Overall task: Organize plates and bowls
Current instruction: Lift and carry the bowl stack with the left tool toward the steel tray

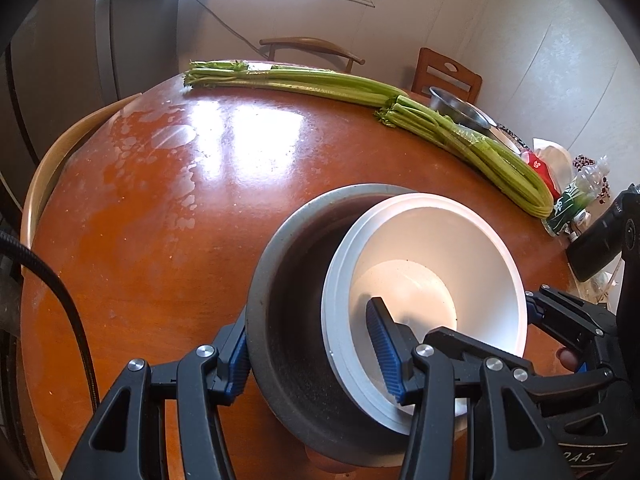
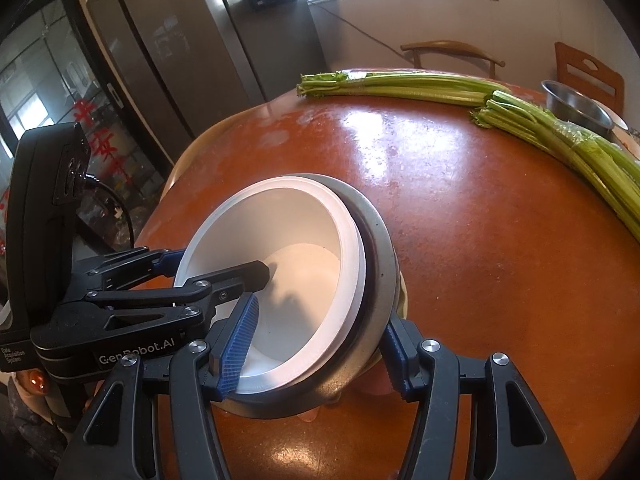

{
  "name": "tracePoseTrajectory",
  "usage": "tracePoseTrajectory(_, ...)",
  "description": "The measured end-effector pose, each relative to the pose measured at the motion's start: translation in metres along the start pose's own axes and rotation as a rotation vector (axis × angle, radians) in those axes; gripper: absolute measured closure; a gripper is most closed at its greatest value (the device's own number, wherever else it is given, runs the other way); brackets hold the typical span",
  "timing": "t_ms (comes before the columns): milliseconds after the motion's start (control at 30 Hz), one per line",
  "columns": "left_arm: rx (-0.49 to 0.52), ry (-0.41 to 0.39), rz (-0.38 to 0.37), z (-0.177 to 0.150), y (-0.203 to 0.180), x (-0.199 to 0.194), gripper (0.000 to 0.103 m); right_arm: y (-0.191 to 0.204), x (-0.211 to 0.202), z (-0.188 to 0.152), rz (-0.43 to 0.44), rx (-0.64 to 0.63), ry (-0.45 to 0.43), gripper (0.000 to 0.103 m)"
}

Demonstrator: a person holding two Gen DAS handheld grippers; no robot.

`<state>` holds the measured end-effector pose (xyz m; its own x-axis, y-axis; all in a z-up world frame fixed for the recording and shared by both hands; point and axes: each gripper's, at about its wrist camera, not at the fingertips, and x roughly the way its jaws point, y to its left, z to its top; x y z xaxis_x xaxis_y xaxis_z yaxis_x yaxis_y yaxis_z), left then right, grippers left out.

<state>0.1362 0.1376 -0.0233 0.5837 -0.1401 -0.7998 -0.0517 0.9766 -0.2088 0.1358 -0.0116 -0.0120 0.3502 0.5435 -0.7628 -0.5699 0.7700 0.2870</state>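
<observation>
Tilting mouth-up toward the cameras, white bowl inside grey bowl, both tools pinching their rims.

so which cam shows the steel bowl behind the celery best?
Left wrist: the steel bowl shows its rim and inside past the celery, clear of the frame edge. Right wrist catches it too, but at the right edge, partly cut off by celery.
</observation>
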Motion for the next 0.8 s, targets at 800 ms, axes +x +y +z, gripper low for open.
tracePoseTrajectory(800, 0.013, -0.021, 0.039, -0.002, 0.002, -0.005, 0.051, 0.011, -0.003, -0.001, -0.079, -0.049, -0.026, 0.044)
